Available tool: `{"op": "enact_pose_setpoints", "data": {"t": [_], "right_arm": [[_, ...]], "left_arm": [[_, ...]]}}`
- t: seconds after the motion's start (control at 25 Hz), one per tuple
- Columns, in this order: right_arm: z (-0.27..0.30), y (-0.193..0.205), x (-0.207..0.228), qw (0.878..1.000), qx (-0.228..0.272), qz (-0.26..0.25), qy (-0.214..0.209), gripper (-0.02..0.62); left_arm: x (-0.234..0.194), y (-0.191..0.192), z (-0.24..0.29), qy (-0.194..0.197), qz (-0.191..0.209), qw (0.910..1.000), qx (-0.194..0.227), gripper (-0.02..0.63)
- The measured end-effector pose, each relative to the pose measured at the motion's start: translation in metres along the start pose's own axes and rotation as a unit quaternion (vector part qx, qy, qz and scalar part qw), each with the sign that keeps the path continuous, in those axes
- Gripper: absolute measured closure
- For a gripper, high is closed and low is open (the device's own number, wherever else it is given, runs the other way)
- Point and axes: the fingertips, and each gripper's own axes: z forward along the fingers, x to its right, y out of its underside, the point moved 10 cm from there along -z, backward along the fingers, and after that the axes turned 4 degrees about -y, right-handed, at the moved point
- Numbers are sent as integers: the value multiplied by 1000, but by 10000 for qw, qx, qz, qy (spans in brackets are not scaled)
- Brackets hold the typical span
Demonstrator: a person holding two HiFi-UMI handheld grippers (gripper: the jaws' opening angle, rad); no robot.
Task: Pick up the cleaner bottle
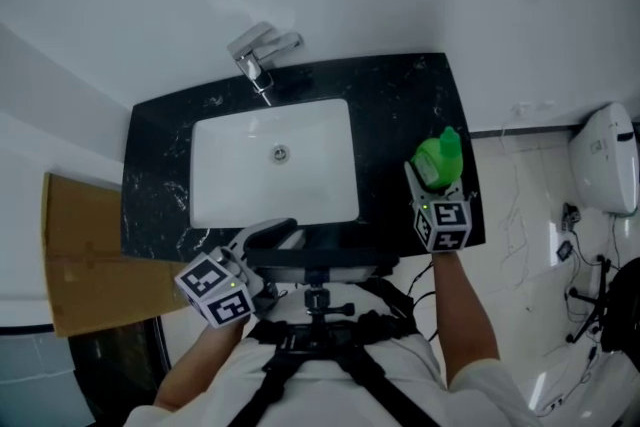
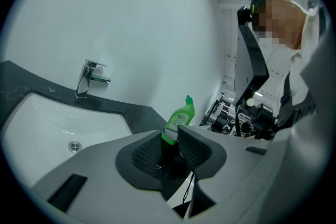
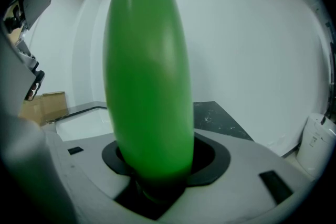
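Only 1 cleaner bottle [image 1: 437,160] shows, beside 1 sink [image 1: 230,165].

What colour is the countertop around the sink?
The countertop is black with white marble veining; the head view shows it best.

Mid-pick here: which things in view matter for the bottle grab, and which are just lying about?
Job:
green cleaner bottle
right tool, jaws either side of it
black counter under it

Lying about:
left tool, empty
faucet
white sink
cardboard
white fixture at right
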Motion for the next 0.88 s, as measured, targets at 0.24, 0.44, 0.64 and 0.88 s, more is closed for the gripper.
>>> {"op": "enact_pose_setpoints", "data": {"t": [0.24, 0.44, 0.64, 0.88], "right_arm": [[1, 0, -2, 9999, -29, -58, 80, 399], [0, 1, -2, 9999, 27, -71, 112, 399], [1, 0, -4, 9998, 162, -70, 127, 400], [1, 0, -1, 9998, 188, 24, 65, 402]], "left_arm": [[0, -2, 2, 11, 13, 10000, -9, 508], [1, -1, 1, -13, 43, 10000, -83, 508], [1, -1, -2, -65, 89, 9998, -157, 508], [2, -2, -1, -60, 105, 9998, -149, 508]]}}
